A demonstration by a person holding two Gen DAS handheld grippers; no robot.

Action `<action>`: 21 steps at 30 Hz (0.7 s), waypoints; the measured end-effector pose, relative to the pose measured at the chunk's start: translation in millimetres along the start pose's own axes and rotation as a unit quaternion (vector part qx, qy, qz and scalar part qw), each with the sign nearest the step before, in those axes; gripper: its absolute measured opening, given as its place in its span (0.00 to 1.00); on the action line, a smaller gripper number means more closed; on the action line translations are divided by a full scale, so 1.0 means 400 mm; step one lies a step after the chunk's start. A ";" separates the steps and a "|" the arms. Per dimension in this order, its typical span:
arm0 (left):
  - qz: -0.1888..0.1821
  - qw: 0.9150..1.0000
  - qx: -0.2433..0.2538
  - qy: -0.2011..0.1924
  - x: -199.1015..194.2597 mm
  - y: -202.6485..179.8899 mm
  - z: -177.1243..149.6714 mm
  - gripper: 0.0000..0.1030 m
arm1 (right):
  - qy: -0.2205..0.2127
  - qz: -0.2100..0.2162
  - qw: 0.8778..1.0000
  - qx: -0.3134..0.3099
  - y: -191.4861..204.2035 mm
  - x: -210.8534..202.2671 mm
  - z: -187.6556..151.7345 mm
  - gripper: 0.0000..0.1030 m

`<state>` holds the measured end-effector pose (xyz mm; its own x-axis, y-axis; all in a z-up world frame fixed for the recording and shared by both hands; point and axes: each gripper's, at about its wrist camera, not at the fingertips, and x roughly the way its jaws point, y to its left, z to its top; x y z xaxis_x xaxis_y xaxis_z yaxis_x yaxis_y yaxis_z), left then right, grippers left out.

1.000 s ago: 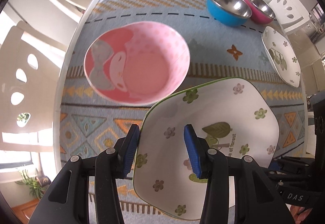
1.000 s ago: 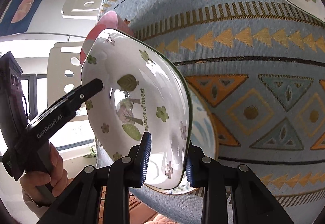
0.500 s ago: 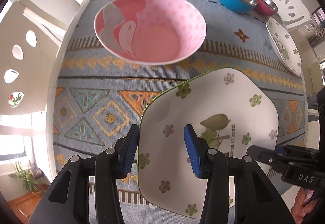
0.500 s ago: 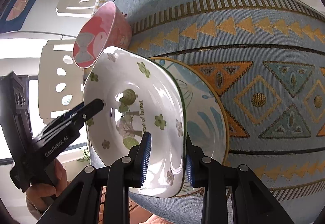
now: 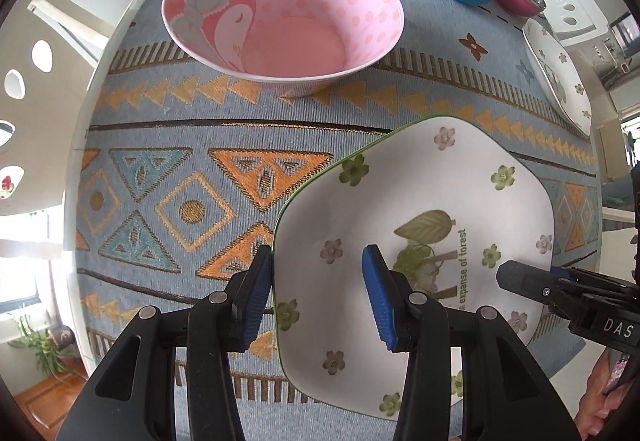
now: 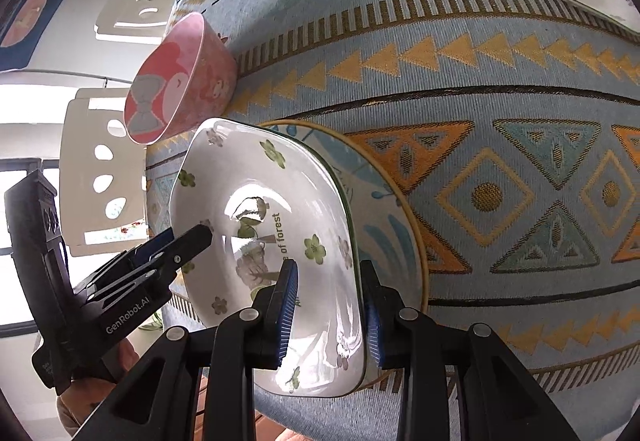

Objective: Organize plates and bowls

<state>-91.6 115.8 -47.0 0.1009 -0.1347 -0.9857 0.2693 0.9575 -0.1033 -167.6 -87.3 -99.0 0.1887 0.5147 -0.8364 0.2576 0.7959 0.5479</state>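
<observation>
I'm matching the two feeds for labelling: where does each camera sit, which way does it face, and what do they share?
Left wrist: on the left gripper, looking steeply down at the floral plate and pink bowl; its fingers straddle the plate's rim; the right gripper's tip shows.
Right wrist: on the right gripper, angled down across the patterned tablecloth; its fingers clamp the plate's rim; the left gripper and a hand show.
Shared: floral plate, pink bowl, tablecloth.
</observation>
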 end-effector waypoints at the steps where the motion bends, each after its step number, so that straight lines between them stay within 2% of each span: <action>1: -0.002 1.000 -0.001 0.001 0.002 0.001 0.000 0.40 | 0.001 -0.001 1.000 0.001 -0.001 0.001 0.000 0.30; 21: -0.006 1.000 0.006 0.000 0.003 -0.003 -0.009 0.40 | -0.001 -0.024 1.000 0.008 -0.010 -0.001 -0.002 0.30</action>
<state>-95.3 115.3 -48.4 0.0979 -0.1471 -0.9843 0.2827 0.9524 -0.1143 -169.5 -90.5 -101.1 0.1769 0.4759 -0.8615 0.2810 0.8145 0.5076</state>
